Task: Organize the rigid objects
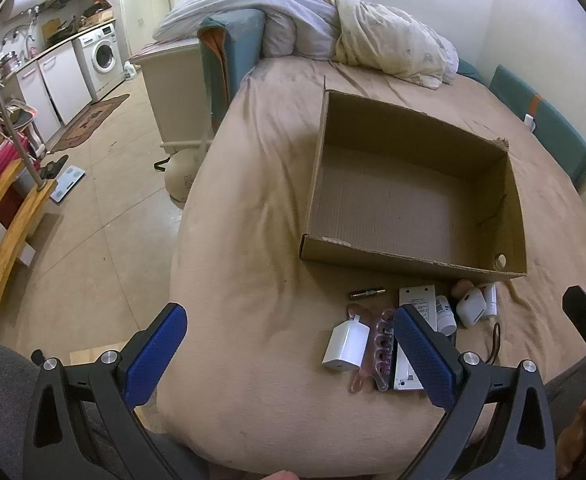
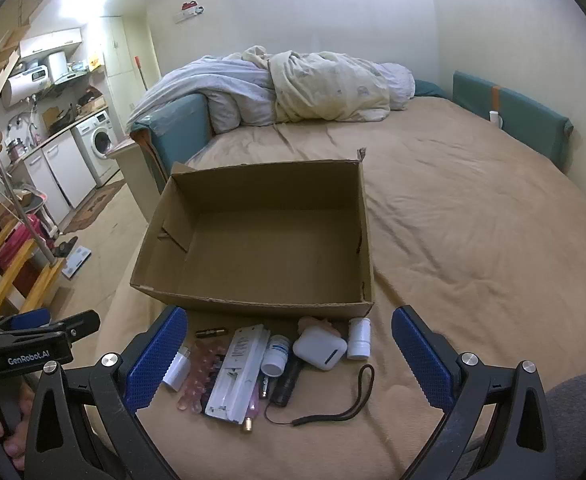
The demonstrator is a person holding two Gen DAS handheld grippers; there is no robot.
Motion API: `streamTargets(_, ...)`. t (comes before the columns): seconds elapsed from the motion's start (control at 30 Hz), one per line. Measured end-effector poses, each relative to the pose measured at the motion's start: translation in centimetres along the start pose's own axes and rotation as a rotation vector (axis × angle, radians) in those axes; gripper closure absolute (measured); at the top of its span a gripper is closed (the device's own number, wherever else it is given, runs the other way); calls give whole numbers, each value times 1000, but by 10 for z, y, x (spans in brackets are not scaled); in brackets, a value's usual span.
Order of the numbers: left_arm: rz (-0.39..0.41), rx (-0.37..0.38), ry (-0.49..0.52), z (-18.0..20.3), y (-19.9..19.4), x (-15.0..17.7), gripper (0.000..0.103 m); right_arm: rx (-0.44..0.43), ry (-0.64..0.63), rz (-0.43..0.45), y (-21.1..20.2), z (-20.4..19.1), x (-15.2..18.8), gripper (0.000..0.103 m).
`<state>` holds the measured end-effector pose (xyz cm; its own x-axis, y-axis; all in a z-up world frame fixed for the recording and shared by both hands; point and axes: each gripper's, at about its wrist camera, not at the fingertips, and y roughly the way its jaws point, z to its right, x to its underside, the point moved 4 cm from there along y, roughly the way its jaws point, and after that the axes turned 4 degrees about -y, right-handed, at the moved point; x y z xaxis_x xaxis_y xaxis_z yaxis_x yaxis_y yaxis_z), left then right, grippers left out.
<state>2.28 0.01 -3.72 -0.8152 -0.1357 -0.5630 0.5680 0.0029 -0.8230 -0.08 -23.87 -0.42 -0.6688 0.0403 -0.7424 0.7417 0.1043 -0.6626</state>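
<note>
An empty cardboard box (image 1: 501, 200) (image 2: 367, 240) sits open on the tan bed. In front of it lies a heap of small objects: a white charger plug (image 1: 345, 344) (image 2: 175, 370), a pink toe separator (image 1: 381, 350) (image 2: 197, 380), a white remote (image 2: 239, 372), a white pill bottle (image 2: 277, 354), a white earbud case (image 1: 471, 306) (image 2: 319, 347), a white tube (image 2: 359, 337), a small battery (image 1: 366, 293) (image 2: 212, 332) and a black flashlight with a strap (image 2: 289, 384). My left gripper (image 1: 291, 354) is open left of the heap. My right gripper (image 2: 289, 354) is open over the heap, holding nothing.
A crumpled duvet (image 2: 293, 88) lies at the bed's far end, with teal cushions (image 2: 509, 112) along the wall. To the left the bed edge drops to the floor; a washing machine (image 1: 101, 54) and a wooden staircase (image 1: 9, 208) stand there.
</note>
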Motion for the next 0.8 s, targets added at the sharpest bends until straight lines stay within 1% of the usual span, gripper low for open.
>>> streamTargets(0.8, 0, -3, -4, -1, -3, -1, 0, 8, 11, 2, -1, 6, -3, 0)
